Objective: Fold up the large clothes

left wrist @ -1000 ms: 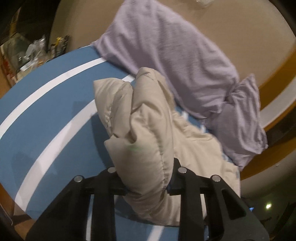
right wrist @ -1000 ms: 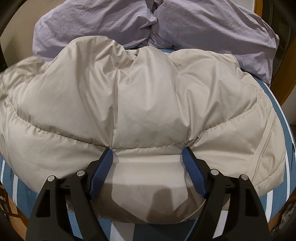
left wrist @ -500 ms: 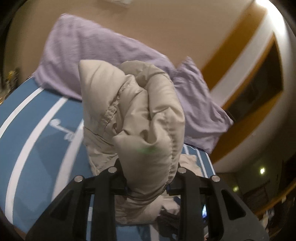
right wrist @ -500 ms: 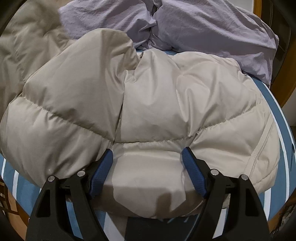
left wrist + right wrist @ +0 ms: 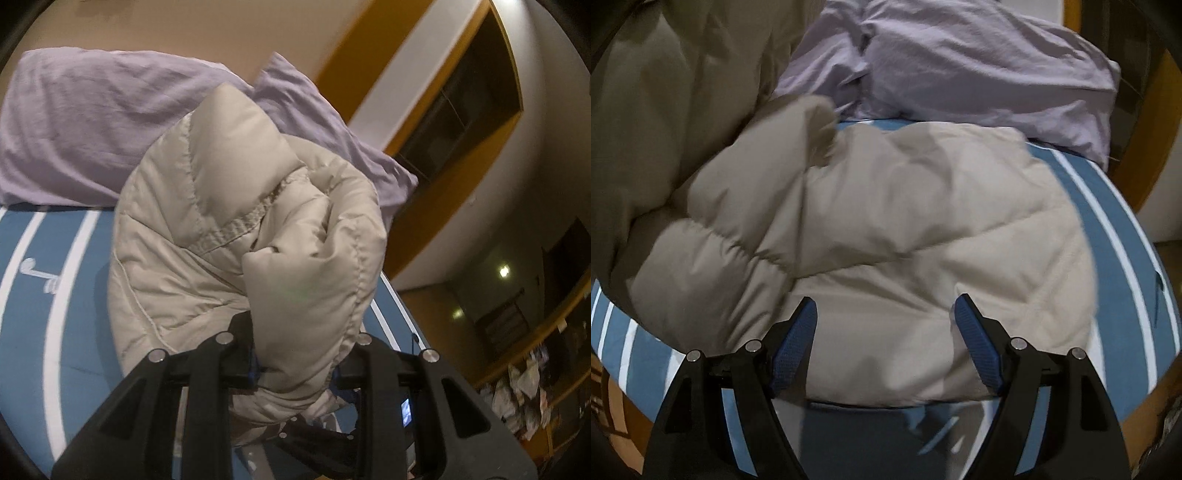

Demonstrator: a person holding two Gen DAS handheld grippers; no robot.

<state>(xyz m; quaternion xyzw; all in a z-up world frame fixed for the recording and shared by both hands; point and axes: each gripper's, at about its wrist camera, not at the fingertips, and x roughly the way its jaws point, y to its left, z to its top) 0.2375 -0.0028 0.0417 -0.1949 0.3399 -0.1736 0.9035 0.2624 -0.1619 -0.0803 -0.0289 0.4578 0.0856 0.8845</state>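
Observation:
A beige quilted puffer jacket (image 5: pixel 886 229) lies on a blue bed cover with white stripes (image 5: pixel 1108 221). My left gripper (image 5: pixel 299 354) is shut on a bunched part of the jacket (image 5: pixel 295 258) and holds it lifted above the bed. That lifted part hangs at the upper left of the right wrist view (image 5: pixel 676 92). My right gripper (image 5: pixel 884 325) is open, its blue pads (image 5: pixel 794 343) apart just above the jacket's near edge, holding nothing.
Two lilac pillows (image 5: pixel 92 122) (image 5: pixel 979 62) lie at the head of the bed behind the jacket. A wooden-framed wall and a dark opening (image 5: pixel 461 99) stand to the right. The bed's near edge (image 5: pixel 613 424) drops to a brown floor.
My left gripper has lifted the bunched jacket higher and swung it right, over the rest. My right gripper has drawn back off the jacket's edge, jaws still open.

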